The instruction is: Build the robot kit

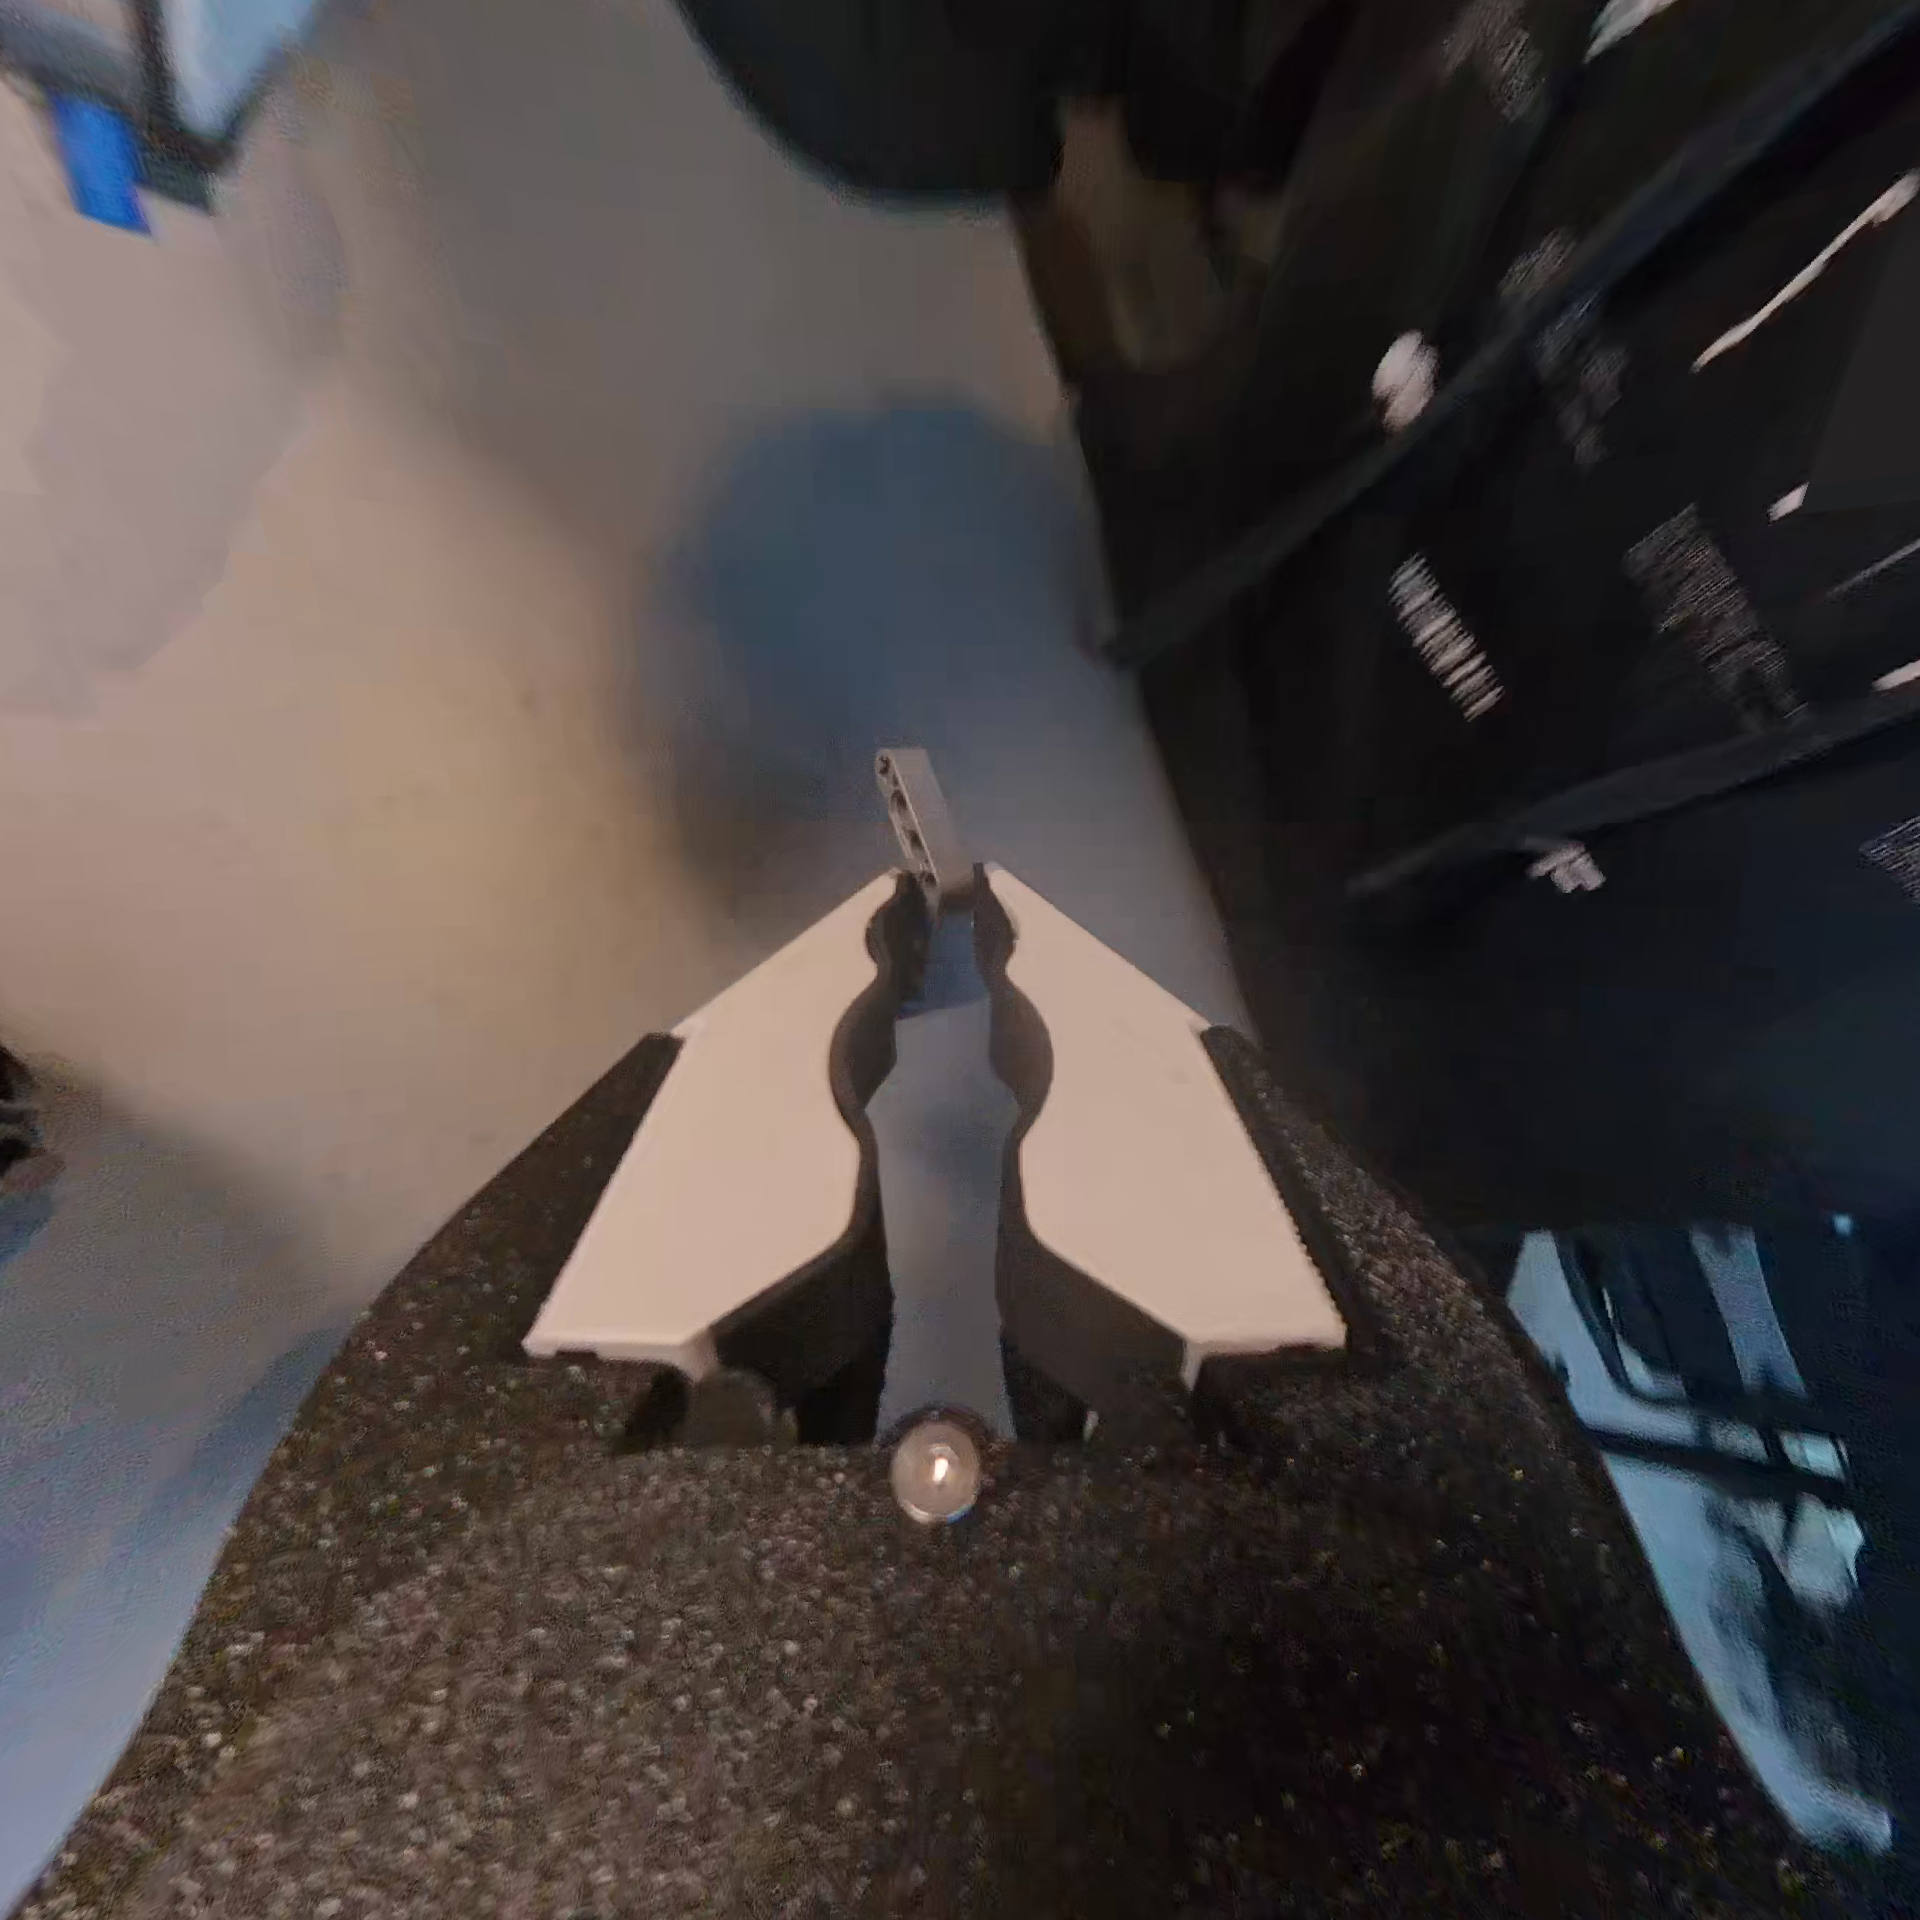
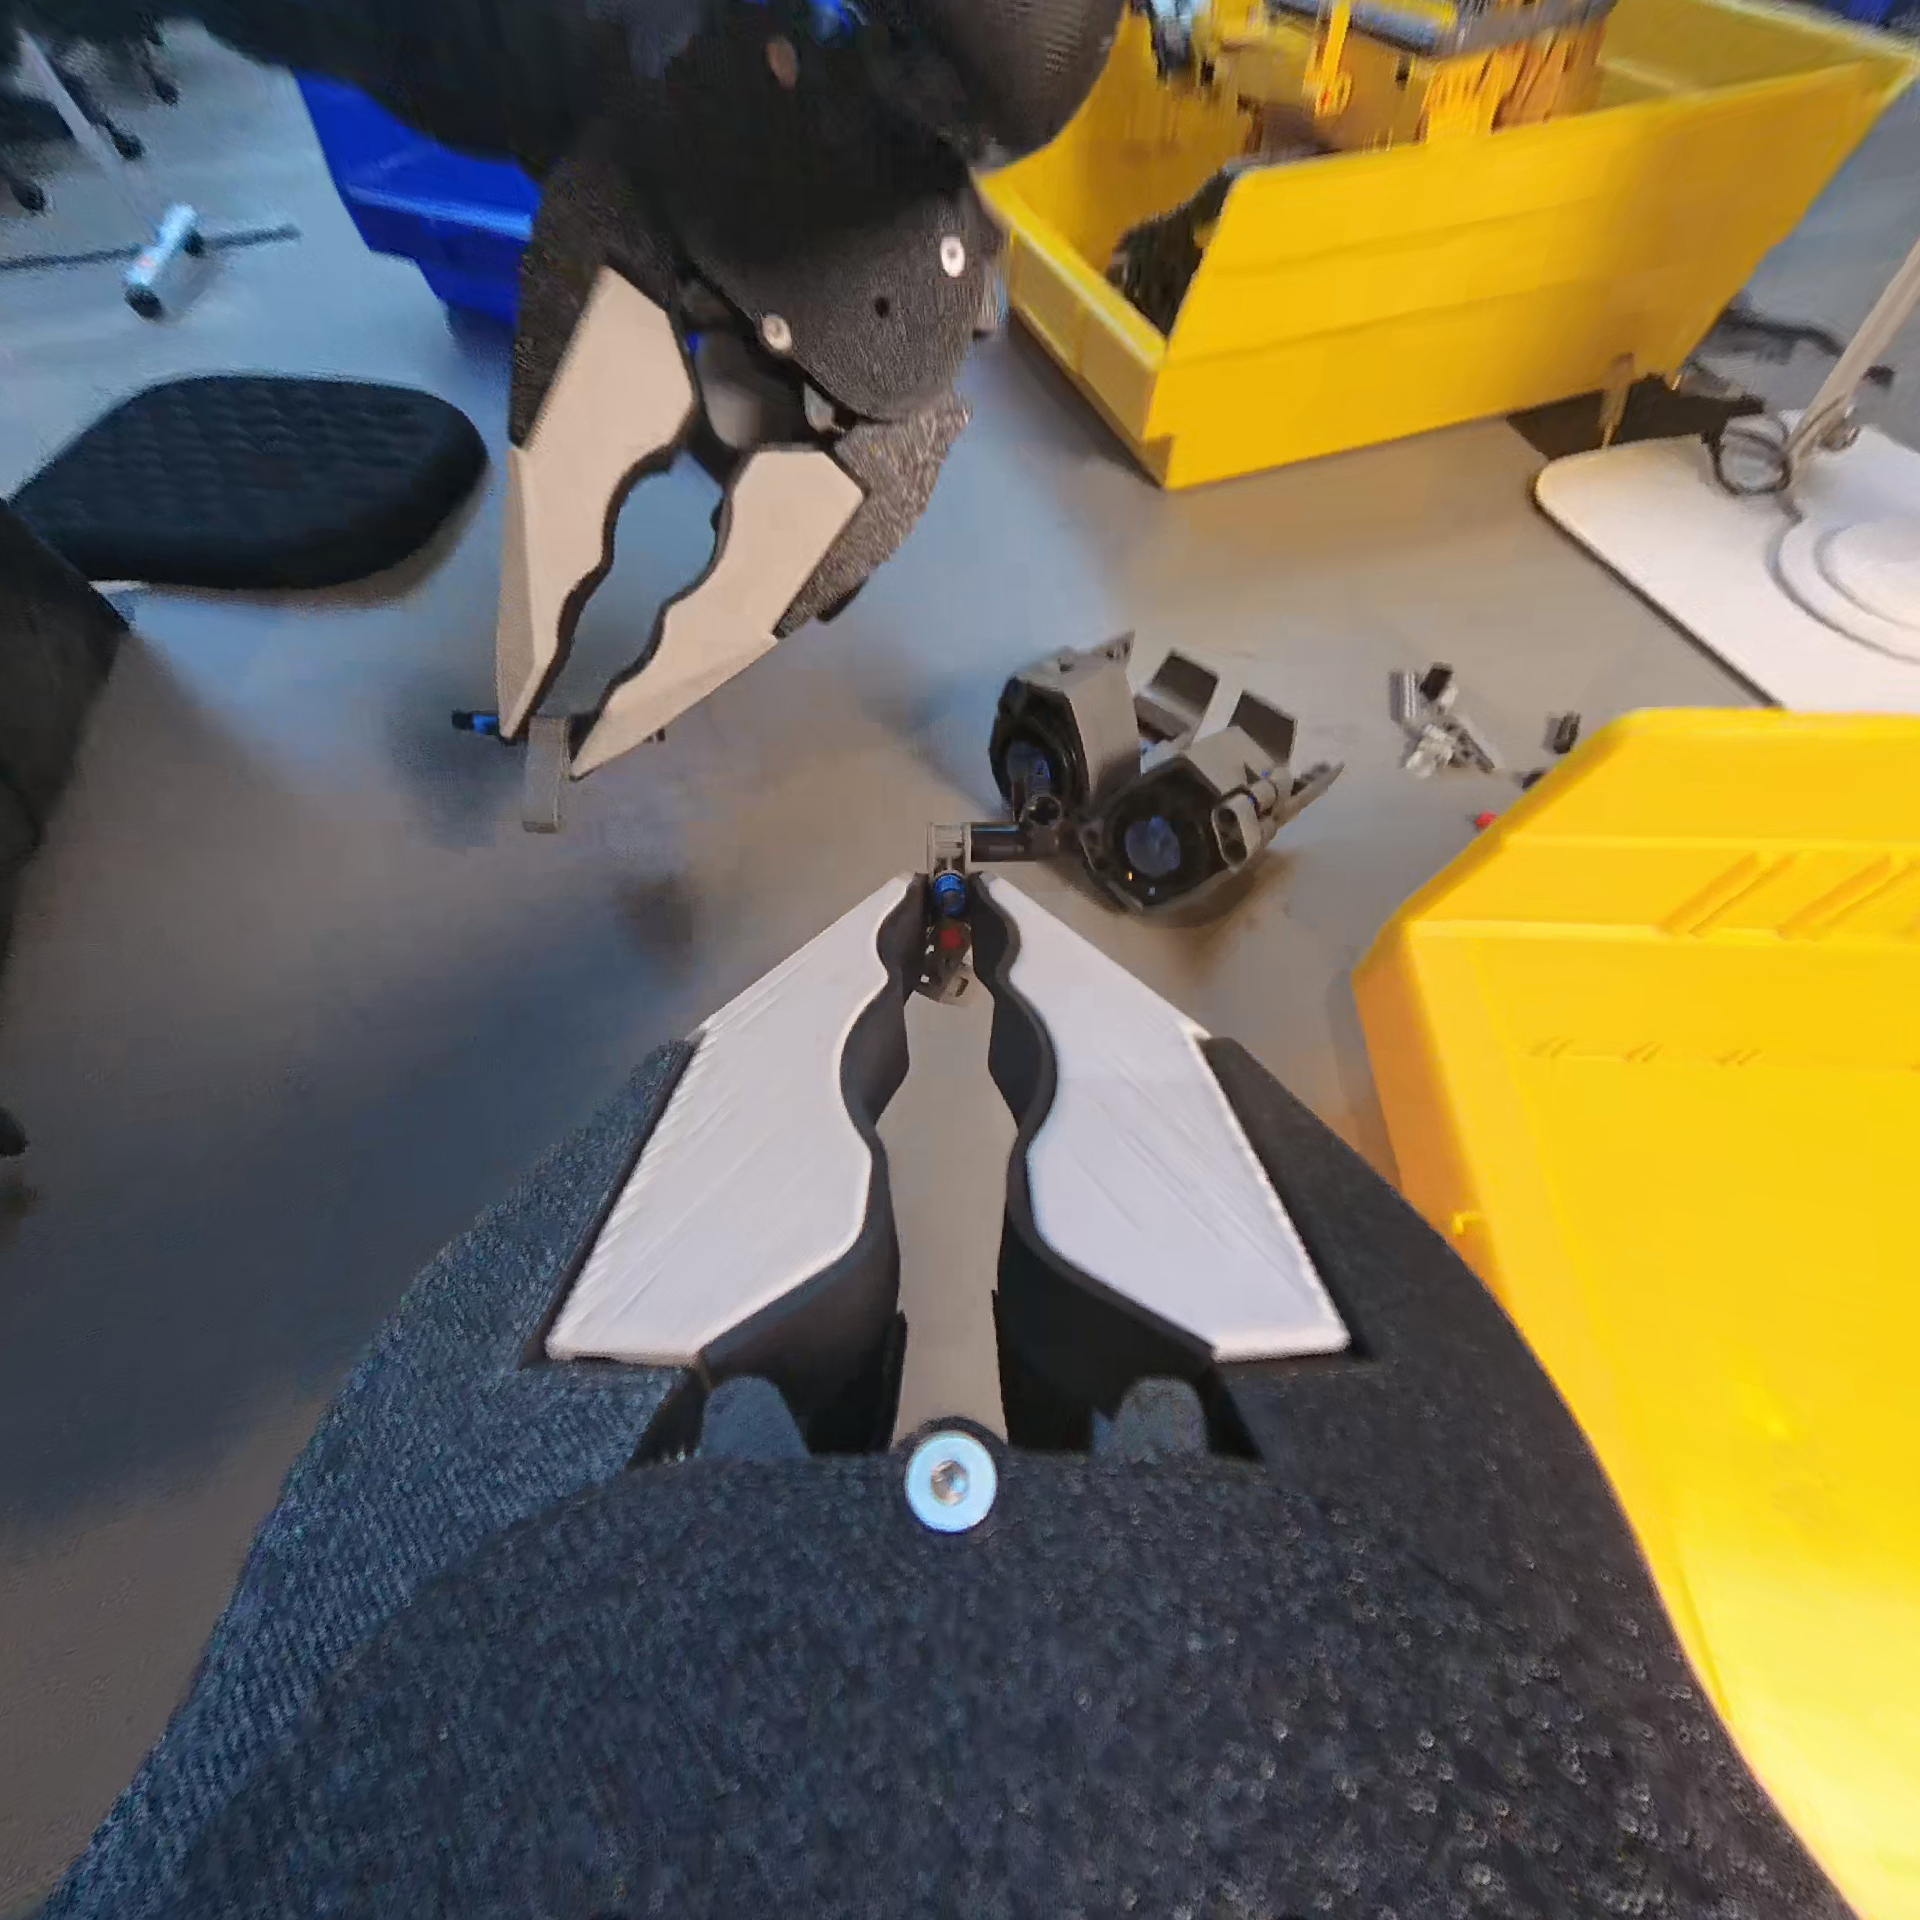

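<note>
Grey perforated beam (image 1: 921,821) sits clamped in my left gripper (image 1: 940,896), long axis poking straight out past the tips, while my right gripper (image 2: 948,902) pinches a small pin-and-connector assembly (image 2: 948,891) just right of it over the grey table (image 2: 312,987).

No text, label, brand, number or sign can be read anywhere.

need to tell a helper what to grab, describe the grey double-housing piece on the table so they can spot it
Start at the yellow bin on the right of the grey table. Just left of it, beyond the right gripper, lies the motor assembly. It is two joined dark grey round housings, far bulkier than the loose small parts beside it.
</note>
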`<action>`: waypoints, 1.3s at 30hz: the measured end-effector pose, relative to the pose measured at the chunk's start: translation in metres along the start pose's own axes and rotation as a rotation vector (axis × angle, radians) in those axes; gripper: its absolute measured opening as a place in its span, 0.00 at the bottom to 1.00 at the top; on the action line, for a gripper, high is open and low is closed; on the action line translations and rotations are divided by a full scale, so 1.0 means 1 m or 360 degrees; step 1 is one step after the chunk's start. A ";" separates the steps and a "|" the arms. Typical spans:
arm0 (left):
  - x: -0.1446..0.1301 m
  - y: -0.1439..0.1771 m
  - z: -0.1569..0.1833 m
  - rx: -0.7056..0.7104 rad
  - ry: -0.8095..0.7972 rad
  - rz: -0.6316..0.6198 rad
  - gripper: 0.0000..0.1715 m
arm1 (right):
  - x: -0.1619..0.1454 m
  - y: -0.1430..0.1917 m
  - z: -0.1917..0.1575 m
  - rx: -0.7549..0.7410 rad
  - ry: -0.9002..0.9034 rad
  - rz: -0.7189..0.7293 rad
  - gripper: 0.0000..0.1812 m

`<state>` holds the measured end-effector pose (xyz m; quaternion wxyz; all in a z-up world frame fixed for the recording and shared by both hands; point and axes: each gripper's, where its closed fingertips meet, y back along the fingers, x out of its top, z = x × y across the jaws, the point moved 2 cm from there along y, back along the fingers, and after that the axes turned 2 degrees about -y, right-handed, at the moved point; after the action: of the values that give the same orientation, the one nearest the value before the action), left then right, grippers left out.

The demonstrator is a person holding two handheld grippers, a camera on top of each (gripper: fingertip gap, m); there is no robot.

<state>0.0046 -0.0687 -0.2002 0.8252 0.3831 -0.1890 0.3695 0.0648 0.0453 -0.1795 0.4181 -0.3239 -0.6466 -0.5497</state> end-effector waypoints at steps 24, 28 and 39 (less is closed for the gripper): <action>0.049 0.052 0.010 0.0364 0.0221 0.1796 0.06 | 0.064 -0.017 -0.050 0.0177 -0.0074 0.0563 0.04; 0.047 0.052 0.012 0.0293 0.0240 0.1830 0.07 | 0.063 -0.020 -0.051 0.0173 -0.0052 0.0559 0.03; 0.046 0.055 0.016 0.0055 0.0327 0.1916 0.04 | 0.061 -0.022 -0.051 0.0069 0.0094 0.0540 0.03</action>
<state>-0.0071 -0.0359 -0.1359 0.4793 0.1847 -0.2857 0.8091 0.0279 -0.0111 -0.1327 0.5306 -0.4031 -0.5818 -0.4664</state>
